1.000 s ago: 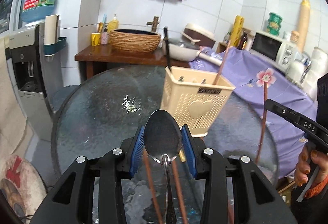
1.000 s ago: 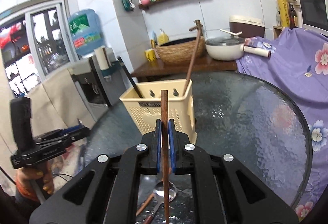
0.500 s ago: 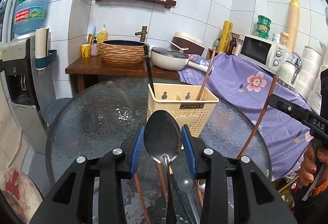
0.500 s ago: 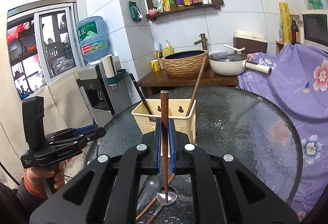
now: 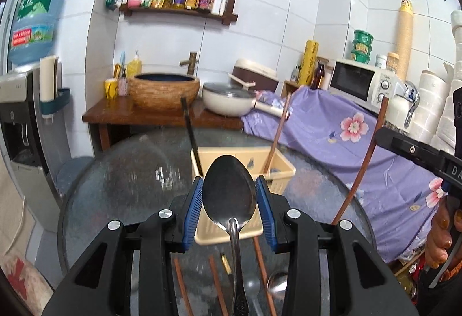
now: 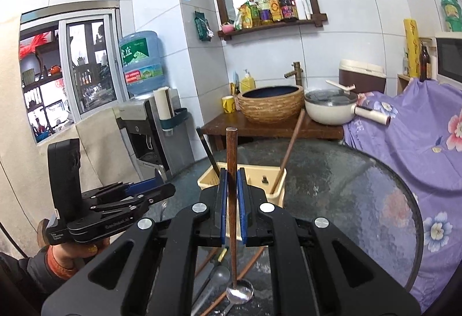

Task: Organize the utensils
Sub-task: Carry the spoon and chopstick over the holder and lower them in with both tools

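Note:
My left gripper [image 5: 229, 207] is shut on a metal spoon [image 5: 229, 191], bowl up, held above the glass table. My right gripper [image 6: 232, 204] is shut on a brown wooden chopstick [image 6: 231, 160], held upright; the chopstick also shows in the left wrist view [image 5: 366, 160]. A cream utensil basket [image 5: 278, 168] stands beyond both grippers, holding a black utensil [image 5: 189, 128] and a brown chopstick [image 5: 278, 131]. The basket also shows in the right wrist view [image 6: 260, 174]. Several chopsticks [image 5: 261, 261] and spoons [image 6: 239, 291] lie on the table under the grippers.
The round glass table [image 6: 361, 189] has its edge at the right. Behind it stand a wooden side table [image 5: 121, 113] with a woven basin [image 5: 164, 90] and a white pot [image 5: 228, 102]. A purple flowered cloth [image 5: 332, 137] covers a counter with a microwave [image 5: 358, 82]. A water dispenser [image 5: 20, 113] stands left.
Both grippers have risen and pulled back from the basket, which now looks smaller and lower. Each still holds its utensil.

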Available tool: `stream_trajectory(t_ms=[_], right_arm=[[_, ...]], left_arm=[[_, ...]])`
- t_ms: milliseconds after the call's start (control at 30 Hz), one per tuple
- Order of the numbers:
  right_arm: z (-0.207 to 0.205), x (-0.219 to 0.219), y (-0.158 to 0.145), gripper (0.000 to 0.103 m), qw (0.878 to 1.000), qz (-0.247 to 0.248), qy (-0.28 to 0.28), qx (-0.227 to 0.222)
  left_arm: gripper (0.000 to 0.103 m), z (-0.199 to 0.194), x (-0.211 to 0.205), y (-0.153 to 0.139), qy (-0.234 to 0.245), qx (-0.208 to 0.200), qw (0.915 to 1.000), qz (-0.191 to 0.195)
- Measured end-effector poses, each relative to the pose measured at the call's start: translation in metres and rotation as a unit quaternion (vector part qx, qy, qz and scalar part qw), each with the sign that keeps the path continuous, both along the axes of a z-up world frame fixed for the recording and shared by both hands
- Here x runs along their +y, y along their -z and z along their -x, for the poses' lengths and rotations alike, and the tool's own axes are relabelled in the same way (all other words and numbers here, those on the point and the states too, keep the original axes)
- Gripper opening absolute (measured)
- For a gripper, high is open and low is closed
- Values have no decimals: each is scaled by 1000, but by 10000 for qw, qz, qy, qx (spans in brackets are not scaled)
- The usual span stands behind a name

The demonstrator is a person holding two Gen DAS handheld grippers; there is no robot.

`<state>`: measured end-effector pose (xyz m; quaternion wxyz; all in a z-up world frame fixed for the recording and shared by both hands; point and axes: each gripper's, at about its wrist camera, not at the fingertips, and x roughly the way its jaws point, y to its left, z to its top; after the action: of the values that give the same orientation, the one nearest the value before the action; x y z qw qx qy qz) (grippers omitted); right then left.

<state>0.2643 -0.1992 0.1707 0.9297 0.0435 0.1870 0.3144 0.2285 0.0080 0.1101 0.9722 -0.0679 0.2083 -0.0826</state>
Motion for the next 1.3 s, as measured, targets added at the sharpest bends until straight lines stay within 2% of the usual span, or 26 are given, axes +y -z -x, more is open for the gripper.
stream_trajectory(t_ms=[267, 400, 567, 700, 833, 933, 1167, 1300], right_arm=[[-29, 12, -51, 7, 9995, -117, -40, -288], [-42, 20, -87, 7, 9979, -121, 65, -628], [-57, 31, -111, 7, 9946, -25, 321, -989], [-75, 38, -100, 7, 9937, 35, 504, -998], [-87, 48, -70, 7, 9923, 220, 694, -1000], [-97, 52, -45, 7, 9938, 294, 726, -789], [-101, 49, -12, 7, 9958, 226, 729, -496], [-101, 48, 1, 7, 9963, 238, 728, -386]], left_arm=[[36, -39, -1, -57, -56, -504, 9985, 208], [36, -67, -1, -82, -246, -729, 9968, 236], [36, -94, 2, -91, -590, -1012, 9928, 241], [36, -108, -1, -75, -841, -1051, 9907, 194], [36, -112, -4, -49, -968, -1065, 9895, 162], [36, -112, -2, -34, -1054, -991, 9892, 235], [36, -107, -4, -11, -1070, -945, 9897, 94], [36, -108, -6, 4, -933, -707, 9931, 37]])
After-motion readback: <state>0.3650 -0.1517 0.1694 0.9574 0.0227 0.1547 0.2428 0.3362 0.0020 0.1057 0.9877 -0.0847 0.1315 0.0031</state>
